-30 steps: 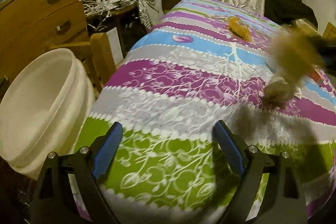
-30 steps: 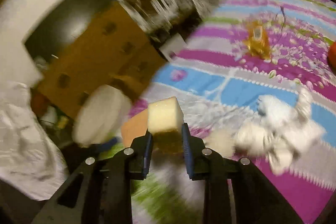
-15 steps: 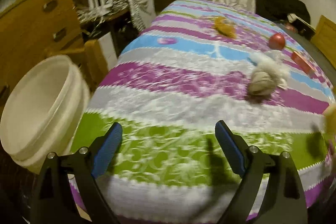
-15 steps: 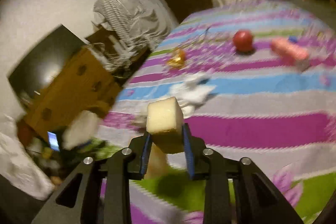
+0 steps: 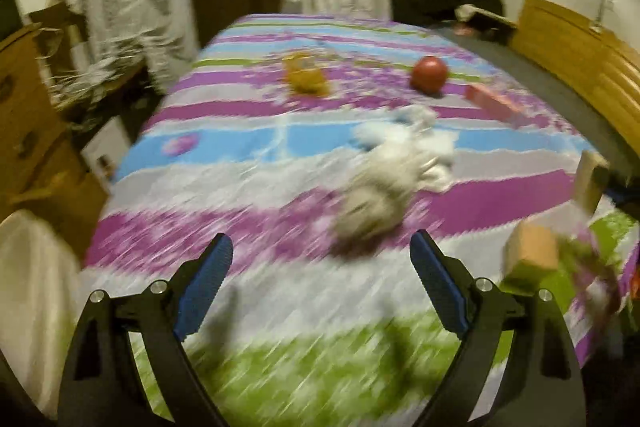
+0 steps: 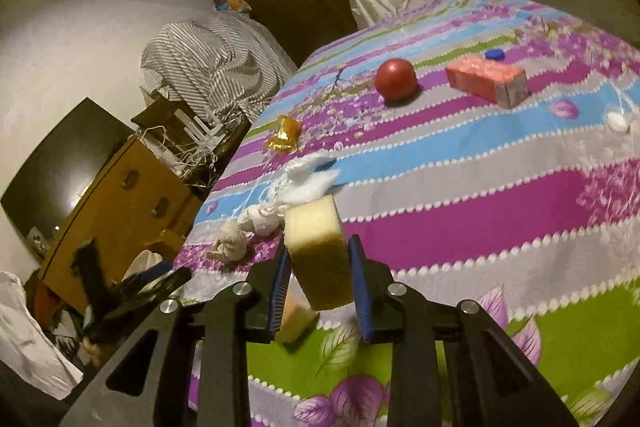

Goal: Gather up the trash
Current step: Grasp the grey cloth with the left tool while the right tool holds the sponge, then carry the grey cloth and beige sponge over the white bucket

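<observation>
- Two grippers are working over a bed spread with a striped floral sheet (image 6: pixel 480 195); items are running from nearest to farthest.
- Right gripper (image 6: pixel 320 279): jaws are standing nearly closed and pinching a yellow sponge block (image 6: pixel 318 251) between the blue pads, so it is riding clear of the sheet. Judged: this piece is being carried as trash.
- Second sponge piece (image 6: pixel 296 315): lying on the sheet just under and behind the held block, not gripped.
- Left gripper (image 5: pixel 320 267): jaws are standing wide apart with nothing between them, pointing down toward the crumpled rag. Judged: it is lining up for that pickup.
- White bucket (image 5: pixel 32 287): sitting off the bed's left edge, mostly blurred. Judged: it is serving as the bin, placed beside the bed for easy dropping.
- Crumpled rag (image 5: pixel 372 211) and white tissue wad (image 5: pixel 416 147): lying touching each other near mid-sheet.
- Orange wrapper (image 6: pixel 285 135): lying farther up the sheet, apart from the wad.
- Red ball (image 6: pixel 395 79) and pink carton (image 6: pixel 486 81): resting near each other toward the far end.
- Blue bottle cap (image 6: pixel 495 55): lying just beyond the carton.
</observation>
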Demonstrator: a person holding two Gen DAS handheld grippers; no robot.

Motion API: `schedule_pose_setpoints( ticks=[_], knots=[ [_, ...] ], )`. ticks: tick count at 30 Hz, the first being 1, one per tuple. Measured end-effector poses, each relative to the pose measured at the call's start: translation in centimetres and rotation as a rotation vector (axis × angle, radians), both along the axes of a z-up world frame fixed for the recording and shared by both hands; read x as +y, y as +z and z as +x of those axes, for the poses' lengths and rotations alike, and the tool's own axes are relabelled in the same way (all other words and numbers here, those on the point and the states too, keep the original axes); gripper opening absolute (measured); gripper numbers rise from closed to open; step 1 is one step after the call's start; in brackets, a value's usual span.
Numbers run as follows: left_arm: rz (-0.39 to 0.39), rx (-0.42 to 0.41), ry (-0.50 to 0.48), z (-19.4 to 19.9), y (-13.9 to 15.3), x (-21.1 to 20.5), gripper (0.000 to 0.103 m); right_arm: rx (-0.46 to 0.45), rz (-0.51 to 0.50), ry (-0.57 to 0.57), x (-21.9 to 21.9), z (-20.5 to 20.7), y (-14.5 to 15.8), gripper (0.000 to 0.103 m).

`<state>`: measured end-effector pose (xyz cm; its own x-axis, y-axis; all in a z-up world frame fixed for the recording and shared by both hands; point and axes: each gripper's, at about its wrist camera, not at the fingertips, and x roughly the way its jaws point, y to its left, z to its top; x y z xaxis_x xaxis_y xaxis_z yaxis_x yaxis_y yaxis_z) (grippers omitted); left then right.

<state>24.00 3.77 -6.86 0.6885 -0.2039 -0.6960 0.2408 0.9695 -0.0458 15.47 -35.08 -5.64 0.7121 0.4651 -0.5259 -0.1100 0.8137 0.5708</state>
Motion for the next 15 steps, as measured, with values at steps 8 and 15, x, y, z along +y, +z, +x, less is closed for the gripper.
schedule_pose_setpoints(
  ticks=[8,15],
  knots=[
    [-0.184,0.145,-0.103,4.7,-3.3,-1.3,0.039,0.004,0.007,0.026,1.1,-0.6,-0.1,0.030],
    [-0.179,0.099,-0.041,-0.8,-1.9,1.0,0.037,-0.005,0.003,0.073,3.3,-0.9,0.2,0.030]
  ],
)
